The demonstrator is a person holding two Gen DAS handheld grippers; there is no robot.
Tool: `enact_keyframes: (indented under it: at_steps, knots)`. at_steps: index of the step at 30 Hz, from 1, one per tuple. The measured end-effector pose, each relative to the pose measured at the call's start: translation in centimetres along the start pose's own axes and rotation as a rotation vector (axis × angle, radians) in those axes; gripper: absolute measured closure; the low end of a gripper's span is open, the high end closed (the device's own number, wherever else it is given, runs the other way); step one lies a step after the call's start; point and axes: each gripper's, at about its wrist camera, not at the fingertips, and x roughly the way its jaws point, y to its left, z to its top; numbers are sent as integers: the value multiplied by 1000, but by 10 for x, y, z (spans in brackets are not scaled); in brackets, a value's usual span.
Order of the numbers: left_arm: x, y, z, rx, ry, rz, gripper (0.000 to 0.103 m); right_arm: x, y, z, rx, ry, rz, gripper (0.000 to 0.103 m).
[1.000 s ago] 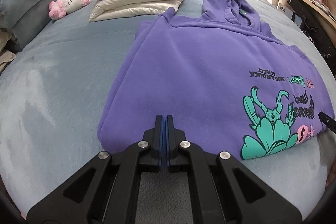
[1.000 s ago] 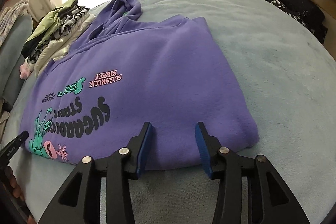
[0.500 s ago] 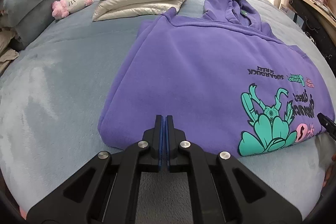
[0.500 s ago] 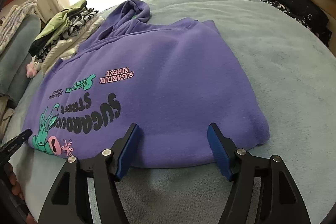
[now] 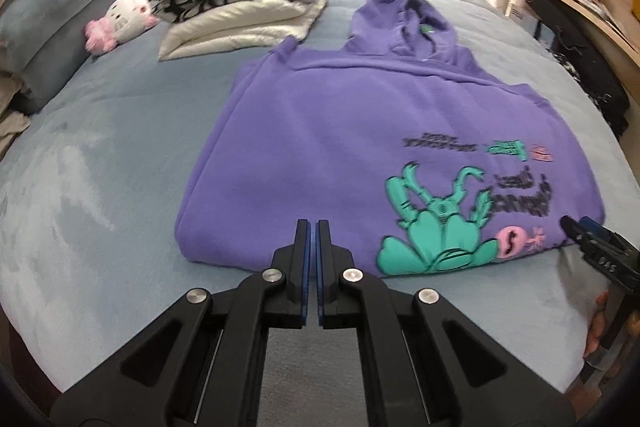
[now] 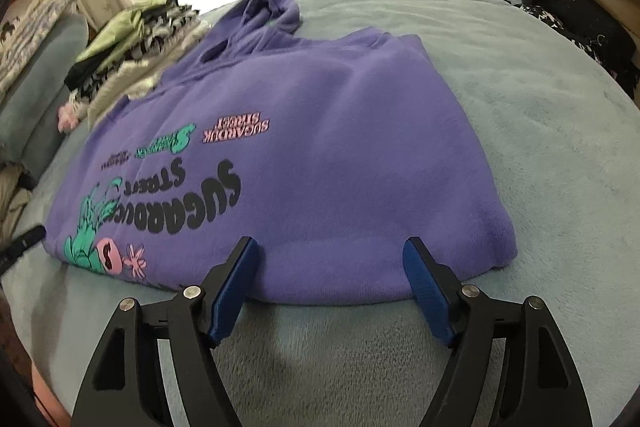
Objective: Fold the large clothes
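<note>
The purple hoodie (image 5: 360, 155) lies flat and folded on the blue bed (image 5: 100, 167), with its hood pointing at the stack of folded clothes (image 5: 244, 7) by the pillows. The left gripper (image 5: 312, 227) tilts down over the hoodie's near edge with its fingers pressed together and holding nothing, and the right gripper (image 6: 331, 251) tilts down at the near edge too, its blue fingers (image 6: 236, 283) opening on each side of the hem without pinching it. Since a second ago the right fingers have spread much wider and the left gripper has lifted a bit away from the hoodie.
</note>
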Motion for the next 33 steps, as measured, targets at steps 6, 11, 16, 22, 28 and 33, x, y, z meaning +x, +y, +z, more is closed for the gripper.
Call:
enact_keyframes:
  at_steps: [6, 11, 16, 22, 28, 33]
  knots:
    - [-6, -7, 48, 91, -13, -29, 103, -11, 4, 29, -34, 88, 13, 27]
    - [8, -15, 112, 194, -19, -50, 73, -26, -3, 95, -35, 60, 31, 27]
    - [49, -27, 191, 232, -9, -100, 66, -19, -11, 196, -55, 29, 28, 27]
    - [132, -54, 281, 251, 50, -108, 66, 41, -8, 325, -25, 33, 73, 27]
    - [230, -69, 338, 197, 136, -144, 66, 137, -7, 409, 50, 83, 114, 31]
    - [294, -72, 346, 173, 214, -158, 66, 205, -4, 441, 71, 132, 124, 32]
